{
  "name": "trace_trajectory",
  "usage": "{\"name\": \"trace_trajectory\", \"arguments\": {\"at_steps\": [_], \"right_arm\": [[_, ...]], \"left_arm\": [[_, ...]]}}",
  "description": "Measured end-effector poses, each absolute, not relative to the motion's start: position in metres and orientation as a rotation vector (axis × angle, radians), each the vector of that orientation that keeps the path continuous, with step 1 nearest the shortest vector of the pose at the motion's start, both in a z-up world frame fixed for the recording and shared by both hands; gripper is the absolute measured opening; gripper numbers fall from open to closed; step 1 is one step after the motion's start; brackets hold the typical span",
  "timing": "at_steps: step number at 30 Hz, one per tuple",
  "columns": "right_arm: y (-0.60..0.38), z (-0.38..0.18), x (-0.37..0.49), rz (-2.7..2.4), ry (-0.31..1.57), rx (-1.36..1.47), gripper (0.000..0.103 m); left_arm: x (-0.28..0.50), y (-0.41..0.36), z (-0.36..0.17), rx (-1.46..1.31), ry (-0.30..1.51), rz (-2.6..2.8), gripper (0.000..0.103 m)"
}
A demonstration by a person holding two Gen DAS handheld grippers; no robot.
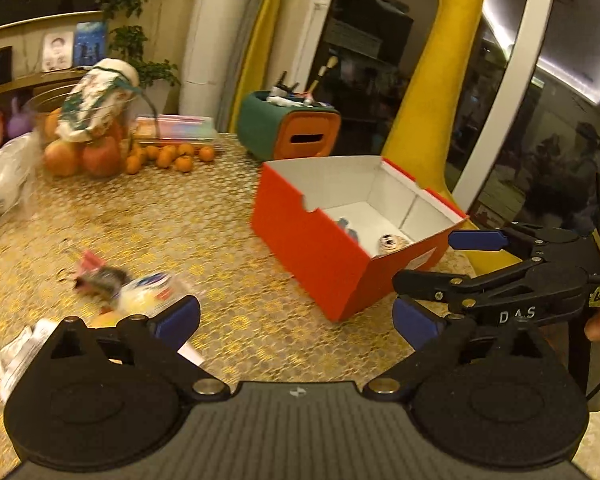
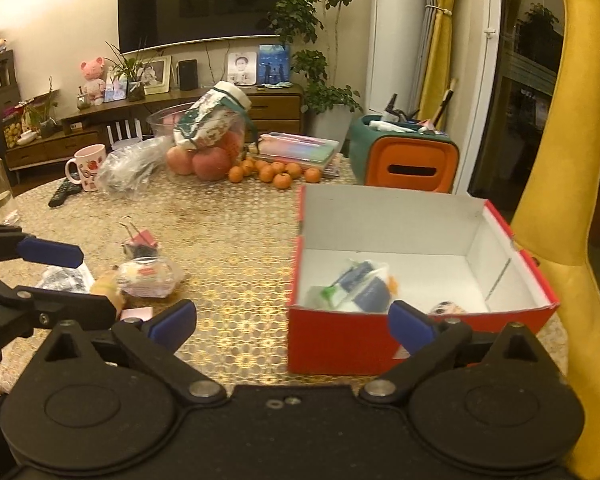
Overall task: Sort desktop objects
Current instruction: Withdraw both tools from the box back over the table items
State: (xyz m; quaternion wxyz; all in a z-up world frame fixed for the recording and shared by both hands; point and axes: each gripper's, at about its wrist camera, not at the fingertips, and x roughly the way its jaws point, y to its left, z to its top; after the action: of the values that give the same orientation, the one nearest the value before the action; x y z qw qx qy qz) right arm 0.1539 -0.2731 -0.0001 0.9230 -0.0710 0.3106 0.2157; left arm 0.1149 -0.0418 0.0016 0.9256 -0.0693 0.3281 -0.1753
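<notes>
An open red box (image 1: 320, 252) (image 2: 340, 340) with a white inside stands on the gold patterned table. It holds a plastic-wrapped blue and green packet (image 2: 356, 286) and a small round patterned item (image 1: 390, 243) (image 2: 446, 308). Loose items lie to its left: a pink binder clip (image 2: 140, 240) (image 1: 90, 262), a clear bag with a red label (image 2: 148, 278) (image 1: 148, 290) and a dark packet (image 2: 64, 280). My left gripper (image 1: 296, 318) is open and empty over the table beside the pile. My right gripper (image 2: 292, 322) (image 1: 432, 256) is open and empty at the box's near wall.
Apples and small oranges (image 2: 276, 172) sit by a glass bowl with a tipped jar (image 2: 212, 118). A green and orange organiser (image 2: 404, 156), flat pastel cases (image 2: 300, 148), a mug (image 2: 86, 166), a remote (image 2: 62, 194) and a crumpled bag (image 2: 128, 168) stand farther back. A yellow chair (image 2: 560, 200) is on the right.
</notes>
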Motion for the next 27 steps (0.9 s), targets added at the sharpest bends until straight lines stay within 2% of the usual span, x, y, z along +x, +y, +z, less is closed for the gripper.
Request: {"name": "trace_trajectory", "arguments": {"at_steps": [20,27], "right_arm": [[-0.194,-0.03,0.156,0.504,0.64,-0.145,0.102],[-0.172,-0.055,0.158,0.521,0.674,-0.152,0.102]], "left_arm": [[0.094,0.035,-0.047,-0.099,0.638,-0.253,0.103],[0.095,0.061,-0.069,-0.063,0.681,-0.205,0.103]]}}
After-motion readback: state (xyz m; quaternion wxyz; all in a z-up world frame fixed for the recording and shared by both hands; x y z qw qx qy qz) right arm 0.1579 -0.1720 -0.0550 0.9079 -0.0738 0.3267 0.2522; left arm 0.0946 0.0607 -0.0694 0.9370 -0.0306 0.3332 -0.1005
